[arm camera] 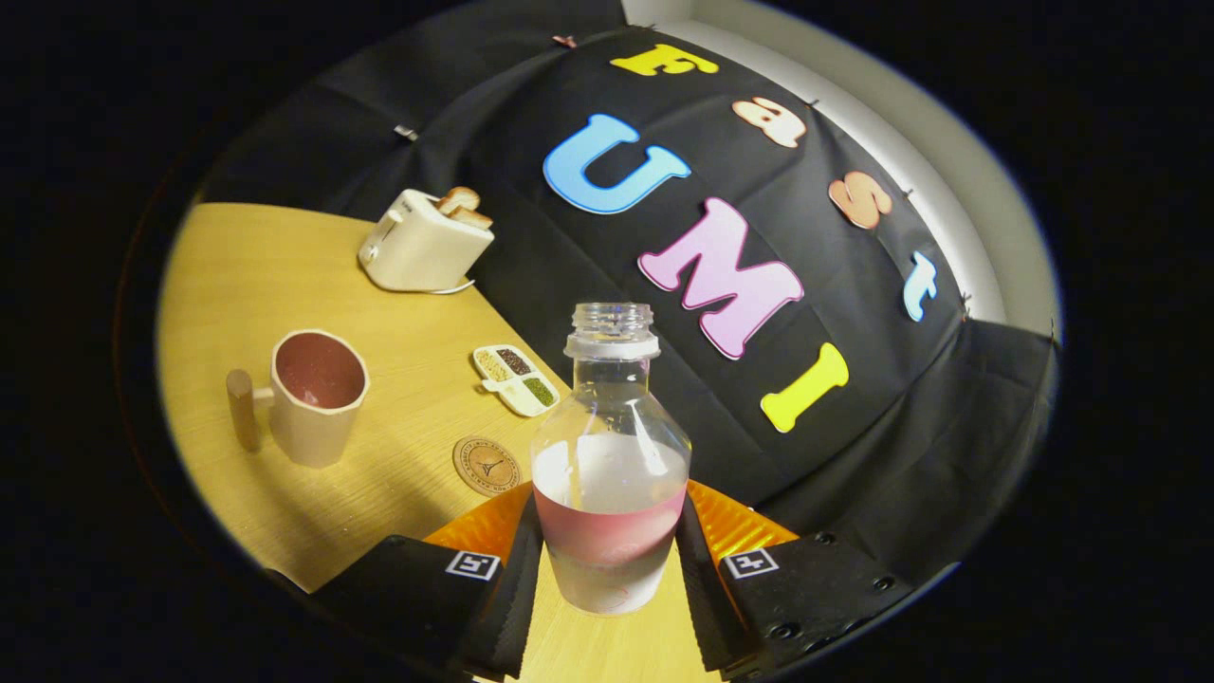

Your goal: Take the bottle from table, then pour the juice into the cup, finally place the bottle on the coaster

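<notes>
The gripper (607, 560) has its two black fingers (507, 579) pressed against either side of a clear plastic bottle (609, 455), uncapped, with a pink band around its lower body and a little pale liquid inside. The view is tilted. On the yellow wooden table (285, 285) beyond the fingers lie a round cork coaster (486, 466), a beige cup with a wooden handle (313, 394), a small white divided dish of grains (517, 379), and a cream toaster holding toast (422, 245).

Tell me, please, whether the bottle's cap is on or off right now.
Off: the bottle, clamped between the hand-held gripper fingers, shows a bare threaded neck with an open mouth and no cap.
</notes>
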Demonstrator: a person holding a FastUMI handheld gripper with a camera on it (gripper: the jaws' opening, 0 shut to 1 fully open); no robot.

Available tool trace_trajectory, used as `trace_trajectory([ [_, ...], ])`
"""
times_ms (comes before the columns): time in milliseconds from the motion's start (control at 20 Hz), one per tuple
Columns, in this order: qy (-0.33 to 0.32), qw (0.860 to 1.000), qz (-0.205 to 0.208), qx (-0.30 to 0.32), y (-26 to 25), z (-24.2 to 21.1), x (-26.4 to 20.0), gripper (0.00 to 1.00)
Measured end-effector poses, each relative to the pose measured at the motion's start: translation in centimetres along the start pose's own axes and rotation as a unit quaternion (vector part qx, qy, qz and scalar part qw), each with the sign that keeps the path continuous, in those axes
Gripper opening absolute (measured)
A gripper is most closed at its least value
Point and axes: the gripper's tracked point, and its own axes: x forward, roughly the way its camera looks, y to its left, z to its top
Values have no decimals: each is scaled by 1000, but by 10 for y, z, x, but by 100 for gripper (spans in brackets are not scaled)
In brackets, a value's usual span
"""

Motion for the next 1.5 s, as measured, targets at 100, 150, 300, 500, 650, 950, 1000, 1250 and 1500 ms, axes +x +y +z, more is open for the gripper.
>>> trace_trajectory([
  [100, 4, 999, 15, -44, 15, 3, 3, 70],
  [150, 3, 998, 20, -65, 20, 6, 2, 70],
  [300, 8, 990, 25, -141, 34, 12, 5, 70],
  [500, 14, 974, 42, -220, 52, 12, 16, 70],
  [650, 21, 966, 56, -253, 63, 9, 18, 70],
  [950, 20, 939, 53, -339, 67, 10, 24, 70],
  [1000, 20, 937, 56, -345, 69, 9, 26, 70],
  [1250, 19, 925, 53, -377, 69, 8, 31, 70],
  [1500, 11, 909, 51, -413, 71, 8, 32, 70],
])
